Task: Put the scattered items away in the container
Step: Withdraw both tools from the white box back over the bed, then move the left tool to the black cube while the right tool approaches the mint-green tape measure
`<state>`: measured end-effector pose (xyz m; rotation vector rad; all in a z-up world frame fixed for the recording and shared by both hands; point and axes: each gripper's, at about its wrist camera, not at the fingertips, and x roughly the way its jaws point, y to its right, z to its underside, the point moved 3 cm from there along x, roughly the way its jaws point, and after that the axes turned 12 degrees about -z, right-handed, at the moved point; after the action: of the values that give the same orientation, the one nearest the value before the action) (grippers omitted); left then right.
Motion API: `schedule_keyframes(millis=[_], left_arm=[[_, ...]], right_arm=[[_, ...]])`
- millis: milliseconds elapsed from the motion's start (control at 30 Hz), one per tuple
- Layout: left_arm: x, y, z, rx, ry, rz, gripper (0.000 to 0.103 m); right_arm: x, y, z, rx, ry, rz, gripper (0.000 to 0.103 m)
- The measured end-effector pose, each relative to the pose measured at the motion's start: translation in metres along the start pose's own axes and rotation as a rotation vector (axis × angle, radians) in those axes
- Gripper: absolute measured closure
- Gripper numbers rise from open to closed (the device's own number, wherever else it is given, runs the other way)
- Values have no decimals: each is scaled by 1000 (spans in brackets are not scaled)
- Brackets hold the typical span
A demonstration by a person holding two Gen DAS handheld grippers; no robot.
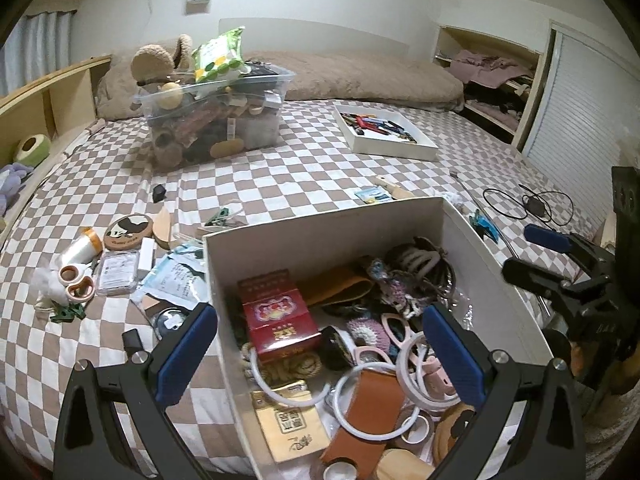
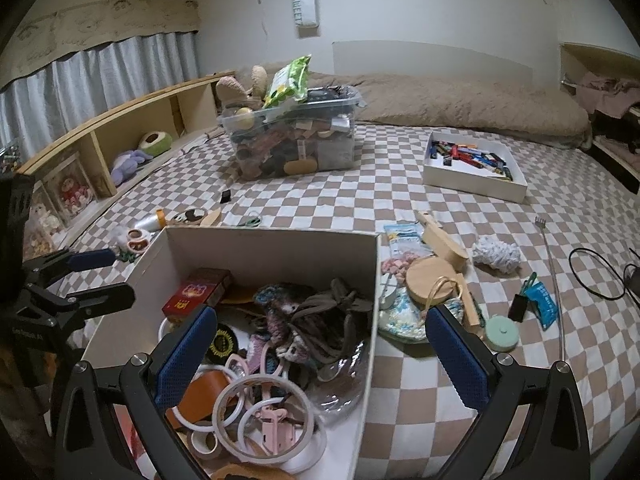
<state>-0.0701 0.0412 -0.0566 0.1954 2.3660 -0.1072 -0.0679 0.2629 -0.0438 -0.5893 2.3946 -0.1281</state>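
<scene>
Left tongs (image 1: 320, 352): released, blue pads spread wide, nothing between them, straddling the near left wall of the white cardboard box (image 1: 320, 224). Right tongs (image 2: 322, 354): likewise released and unloaded, straddling the near right wall of the same box (image 2: 276, 246).

Inside the box, seen from the left wrist: red cigarette carton (image 1: 276, 316) toward the left wall, tan leather sleeve (image 1: 366, 416) at the near end, white rings (image 1: 370, 400) overlapping it, crocheted pieces (image 1: 390, 284) and hair ties toward the far right corner.

Outside the box, left side, on the checkered bedspread (image 1: 280, 168): pink-handled scissors (image 1: 76, 282), clear thread spool with orange cap (image 1: 82, 248), oval panda plaque (image 1: 128, 232), clear flat case (image 1: 118, 272), blue-white paper packets (image 1: 176, 280) touching the box wall.

Outside the box, right side: round wooden disc (image 2: 432, 284) just beside the box wall, mint tape measure (image 2: 502, 334), black binder clip (image 2: 518, 308), blue sachet (image 2: 544, 304), pale yarn ball (image 2: 496, 258), wooden brush (image 2: 444, 244), metal back scratcher (image 2: 554, 280) lying lengthwise.

Farther back on the bed: full clear plastic bin (image 2: 292, 144) topped by a green packet, and a shallow white tray (image 2: 474, 174) of small coloured items, well apart from each other.
</scene>
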Motion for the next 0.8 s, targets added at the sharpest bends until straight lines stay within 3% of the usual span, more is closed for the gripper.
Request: schedule_keyframes(millis=[367, 567, 800], left_arm=[[-3, -58, -6, -130, 17, -77, 0], [-8, -93, -10, -175, 32, -154, 0], [-8, -128, -10, -244, 28, -185, 0]], right_arm=[[-22, 37, -12, 83, 73, 58, 0], [-27, 56, -15, 116, 98, 102, 0], [-29, 76, -15, 175, 122, 129, 0]])
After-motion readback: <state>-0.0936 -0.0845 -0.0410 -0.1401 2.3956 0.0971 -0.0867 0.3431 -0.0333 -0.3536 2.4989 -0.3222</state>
